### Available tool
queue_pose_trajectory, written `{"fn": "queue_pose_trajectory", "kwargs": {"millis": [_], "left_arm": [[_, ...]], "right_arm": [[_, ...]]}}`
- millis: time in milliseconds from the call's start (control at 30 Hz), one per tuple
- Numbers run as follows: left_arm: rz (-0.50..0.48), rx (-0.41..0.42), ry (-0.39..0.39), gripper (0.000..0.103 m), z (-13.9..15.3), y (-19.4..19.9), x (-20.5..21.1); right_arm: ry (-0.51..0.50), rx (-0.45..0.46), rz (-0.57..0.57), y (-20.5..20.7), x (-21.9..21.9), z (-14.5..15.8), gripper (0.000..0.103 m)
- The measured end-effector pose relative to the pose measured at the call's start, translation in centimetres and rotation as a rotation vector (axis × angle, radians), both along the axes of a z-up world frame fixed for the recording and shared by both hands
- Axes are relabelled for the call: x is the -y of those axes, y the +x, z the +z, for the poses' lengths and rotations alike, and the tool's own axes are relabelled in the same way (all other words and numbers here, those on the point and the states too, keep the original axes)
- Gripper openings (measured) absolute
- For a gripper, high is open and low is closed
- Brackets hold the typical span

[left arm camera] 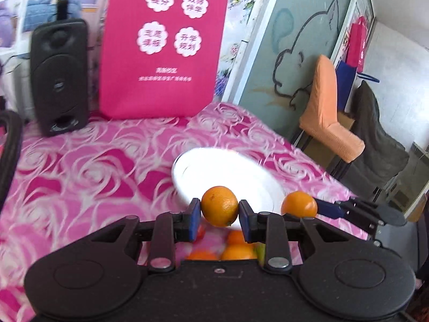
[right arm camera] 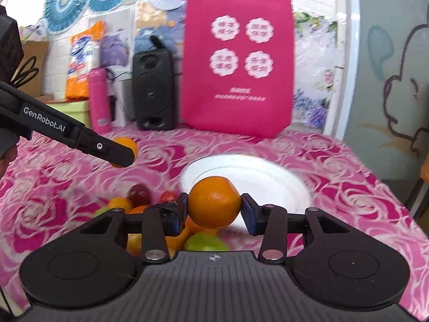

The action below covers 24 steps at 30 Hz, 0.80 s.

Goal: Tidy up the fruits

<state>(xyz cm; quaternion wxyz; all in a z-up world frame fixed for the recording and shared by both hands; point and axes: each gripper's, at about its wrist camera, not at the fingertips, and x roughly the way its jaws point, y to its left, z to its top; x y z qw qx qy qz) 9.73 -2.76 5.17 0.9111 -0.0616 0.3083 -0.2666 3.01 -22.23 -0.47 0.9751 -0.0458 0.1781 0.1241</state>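
My left tongs (left arm camera: pixel 219 210) are clamped on an orange (left arm camera: pixel 219 206), held in the air just in front of the white plate's (left arm camera: pixel 214 166) near rim. My right tongs (right arm camera: pixel 214 209) grip a second orange (right arm camera: pixel 214 202) the same way, also raised over the plate's (right arm camera: pixel 268 177) near edge. From the left wrist view, the right tongs and their fruit (left arm camera: pixel 299 204) sit just to the right of mine, apart from each other. Below both tongs lies a loose pile of fruit (right arm camera: pixel 139 204) on the pink rose-patterned surface (right arm camera: pixel 67 187): oranges, a green one (right arm camera: pixel 206 242), and darker red ones. A pink tote bag (right arm camera: pixel 238 61) and a black speaker (right arm camera: pixel 154 91) stand at the far edge.
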Motion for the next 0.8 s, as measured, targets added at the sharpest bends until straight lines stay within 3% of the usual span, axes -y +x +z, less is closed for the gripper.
{"fn": "queue_pose_trajectory", "kwargs": {"millis": [300,433,800], "left_arm": [[-0.056,-0.085,0.009,0.103,-2.6,7.8,5.2],[-0.063,-0.145,0.004,0.103,-4.0,10.9,6.6],[-0.061,-0.206,0.001,0.103,-6.1,16.3,8.2]], "right_arm": [[0.025,-0.032,-0.097,5.6,2.6,-1.9,0.073],[0.028,-0.063,-0.095,7.8,3.0,-3.1,0.073],[-0.006,-0.091,-0.085,12.6,3.5,-3.4,0.073]]}}
